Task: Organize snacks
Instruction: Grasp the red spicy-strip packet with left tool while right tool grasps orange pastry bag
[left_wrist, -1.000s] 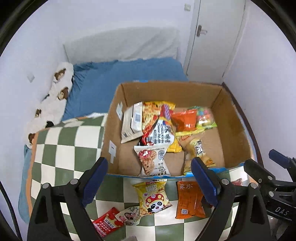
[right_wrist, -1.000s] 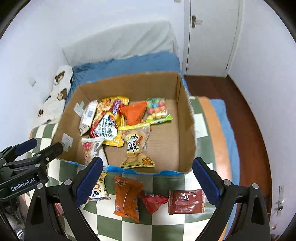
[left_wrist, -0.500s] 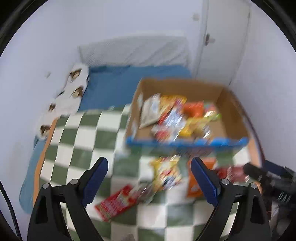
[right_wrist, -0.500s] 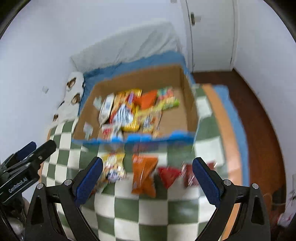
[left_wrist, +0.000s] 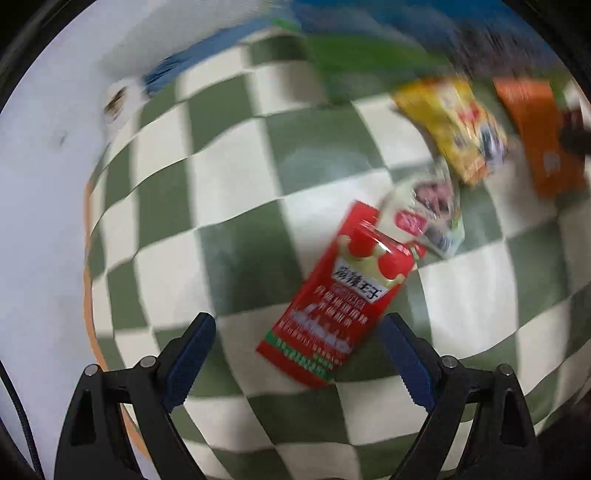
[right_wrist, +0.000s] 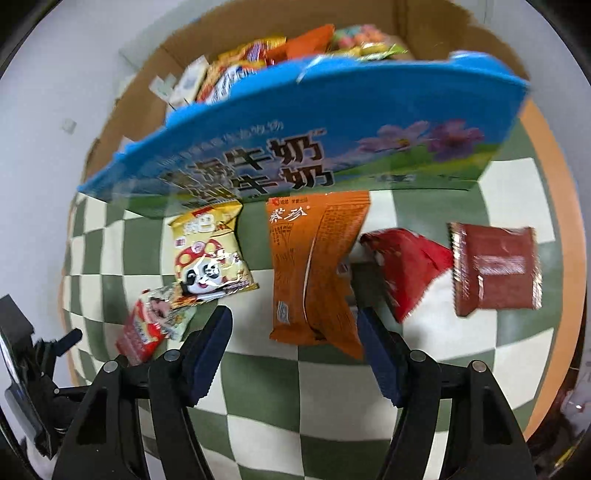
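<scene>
My left gripper (left_wrist: 297, 356) is open, low over the checkered blanket, with a red snack packet (left_wrist: 336, 299) lying between its fingers. A small clear packet (left_wrist: 428, 218), a yellow panda packet (left_wrist: 454, 125) and an orange packet (left_wrist: 539, 136) lie beyond it. My right gripper (right_wrist: 293, 347) is open, its fingers on either side of the near end of the orange packet (right_wrist: 314, 269). The yellow panda packet (right_wrist: 208, 251), a red pouch (right_wrist: 406, 266) and a brown packet (right_wrist: 495, 269) lie beside it. The cardboard box (right_wrist: 295, 147) with a blue front holds several snacks.
The green and white checkered blanket (right_wrist: 332, 406) covers the bed. A white wall (left_wrist: 40, 221) runs along the left. The left gripper's body (right_wrist: 22, 369) shows at the lower left of the right wrist view. The box stands just behind the loose packets.
Both grippers have dropped from above the box down to the blanket. The left now straddles the red packet, the right the orange packet. Both stay open.
</scene>
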